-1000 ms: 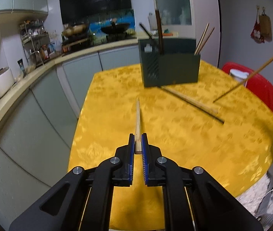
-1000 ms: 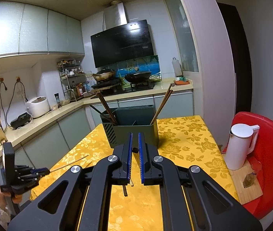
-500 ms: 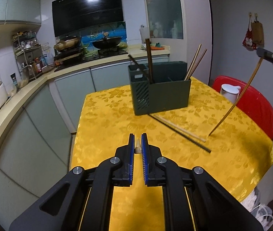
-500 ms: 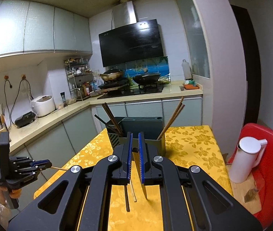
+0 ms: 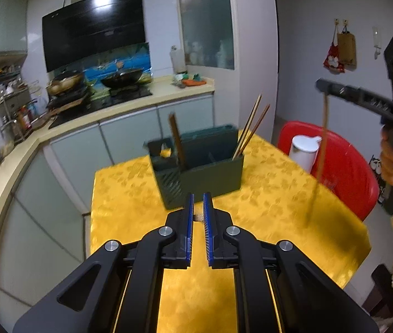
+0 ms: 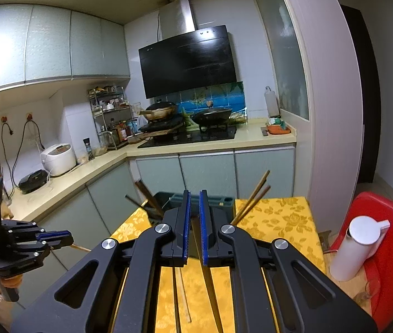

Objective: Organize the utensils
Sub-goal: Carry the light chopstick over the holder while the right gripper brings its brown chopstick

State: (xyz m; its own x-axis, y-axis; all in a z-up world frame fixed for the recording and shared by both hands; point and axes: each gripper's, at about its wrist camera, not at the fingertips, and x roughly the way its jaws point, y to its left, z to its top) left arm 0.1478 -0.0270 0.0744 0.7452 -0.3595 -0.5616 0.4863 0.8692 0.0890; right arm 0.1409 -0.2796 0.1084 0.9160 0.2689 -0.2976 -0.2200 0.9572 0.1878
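Note:
A dark green utensil holder [image 5: 196, 163] stands on the yellow table [image 5: 130, 194] with several chopsticks in its side sections. My left gripper [image 5: 198, 208] is shut on a light wooden chopstick [image 5: 198, 217], seen end-on just in front of the holder. My right gripper [image 6: 193, 208] is shut on a brown chopstick [image 6: 210, 283] that hangs down steeply; it also shows in the left wrist view [image 5: 321, 149], to the right of the holder [image 6: 210, 198]. Two more chopsticks [image 6: 181, 294] lie on the table below my right gripper.
A white kettle [image 6: 357, 247] sits on a red chair [image 6: 390, 252] right of the table. Kitchen counter with stove and woks [image 6: 188, 136] lies behind. A rice cooker [image 6: 58, 159] stands on the left counter.
Both grippers have risen with their chopsticks. The left one has come closer to the holder and its chopstick now points straight ahead. The right chopstick has swung from slanted to nearly vertical.

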